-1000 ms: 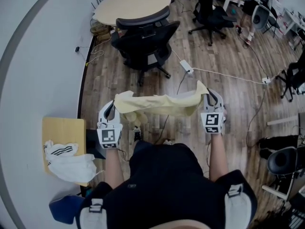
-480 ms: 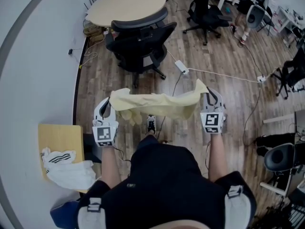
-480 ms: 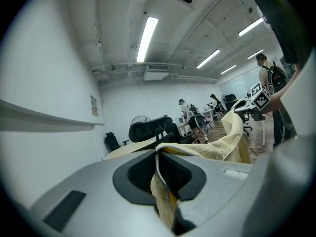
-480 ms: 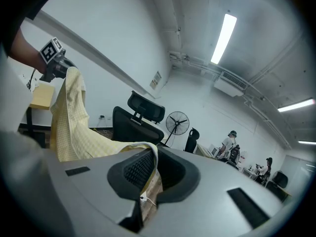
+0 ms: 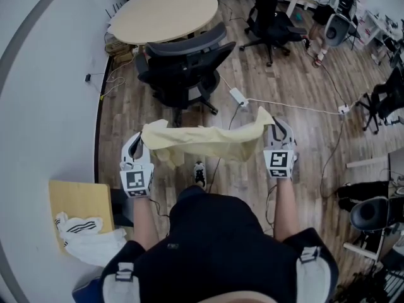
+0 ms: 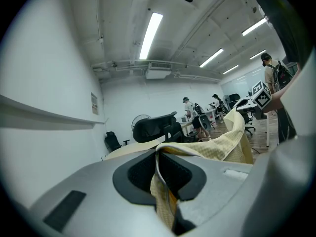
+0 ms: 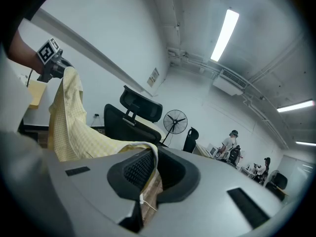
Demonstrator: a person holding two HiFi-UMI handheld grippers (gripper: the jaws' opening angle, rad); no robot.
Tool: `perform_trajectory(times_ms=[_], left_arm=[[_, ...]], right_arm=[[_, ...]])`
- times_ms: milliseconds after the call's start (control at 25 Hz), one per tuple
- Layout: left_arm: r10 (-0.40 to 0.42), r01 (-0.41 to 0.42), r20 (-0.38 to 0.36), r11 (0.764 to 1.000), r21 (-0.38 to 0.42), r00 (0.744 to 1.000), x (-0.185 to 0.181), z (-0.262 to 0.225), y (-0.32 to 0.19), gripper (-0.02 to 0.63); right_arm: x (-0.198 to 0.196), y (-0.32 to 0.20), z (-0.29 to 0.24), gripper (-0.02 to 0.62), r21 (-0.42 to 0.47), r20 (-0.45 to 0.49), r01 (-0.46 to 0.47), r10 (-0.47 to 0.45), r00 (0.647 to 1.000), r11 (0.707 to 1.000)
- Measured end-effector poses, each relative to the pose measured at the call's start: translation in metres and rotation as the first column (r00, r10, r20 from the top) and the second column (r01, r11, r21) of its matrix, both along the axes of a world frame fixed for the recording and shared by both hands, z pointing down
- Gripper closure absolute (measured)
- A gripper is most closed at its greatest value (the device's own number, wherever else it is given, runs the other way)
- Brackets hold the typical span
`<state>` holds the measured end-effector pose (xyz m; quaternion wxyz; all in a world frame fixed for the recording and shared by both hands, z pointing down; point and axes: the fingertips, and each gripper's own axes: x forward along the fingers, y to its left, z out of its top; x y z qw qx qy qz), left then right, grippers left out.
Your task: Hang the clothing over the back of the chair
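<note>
Head view: I hold the yellow clothing (image 5: 202, 142) stretched between my left gripper (image 5: 140, 149) and my right gripper (image 5: 273, 131). Its long axis runs straight from one to the other, and the middle sags a little. The chair (image 5: 183, 59) stands well ahead of both grippers, somewhat nearer the left one.

Left gripper view: my jaws are clamped on one end of the cloth, and the chair's headrest rises ahead, beyond them.

Right gripper view: these jaws pinch the other end, and the chair back lies ahead, slightly to their left.
</note>
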<state>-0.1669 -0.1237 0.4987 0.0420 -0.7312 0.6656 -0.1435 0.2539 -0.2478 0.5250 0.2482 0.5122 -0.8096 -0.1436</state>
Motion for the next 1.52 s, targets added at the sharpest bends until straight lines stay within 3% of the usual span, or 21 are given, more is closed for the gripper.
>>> perform_trajectory(times_ms=[240, 440, 560, 880, 1040, 1520], left_arm=[[0.023, -0.023, -0.010, 1.000, 0.001, 1.000, -0.015, 0.002, -0.050, 0.588], [0.029, -0.029, -0.012, 0.999, 0.019, 1.000, -0.035, -0.003, -0.081, 0.588], [0.025, -0.025, -0.011, 1.000, 0.019, 1.000, -0.046, -0.005, -0.098, 0.588], [0.024, -0.025, 0.019, 0.998, 0.059, 1.000, -0.070, -0.021, -0.132, 0.588], [0.023, -0.025, 0.049, 0.999, 0.038, 0.999, -0.088, -0.014, -0.147, 0.588], [-0.010, 0.006, 0.039, 0.993, 0.116, 0.999, -0.123, -0.021, -0.170, 0.588]], right_arm=[[-0.011, -0.045, -0.015, 0.591, 0.036, -0.024, -0.011, 0.012, 1.000, 0.999], [-0.029, -0.074, -0.009, 0.591, 0.001, -0.025, -0.039, 0.039, 0.999, 0.999], [-0.044, -0.091, -0.013, 0.591, 0.023, -0.015, -0.021, 0.022, 1.000, 1.000], [-0.052, -0.129, -0.027, 0.591, 0.068, -0.008, -0.075, 0.076, 0.997, 0.995], [-0.063, -0.144, -0.028, 0.591, 0.089, 0.006, -0.094, 0.094, 0.996, 0.992], [-0.071, -0.154, -0.026, 0.591, 0.101, 0.005, -0.135, 0.136, 0.991, 0.986]])
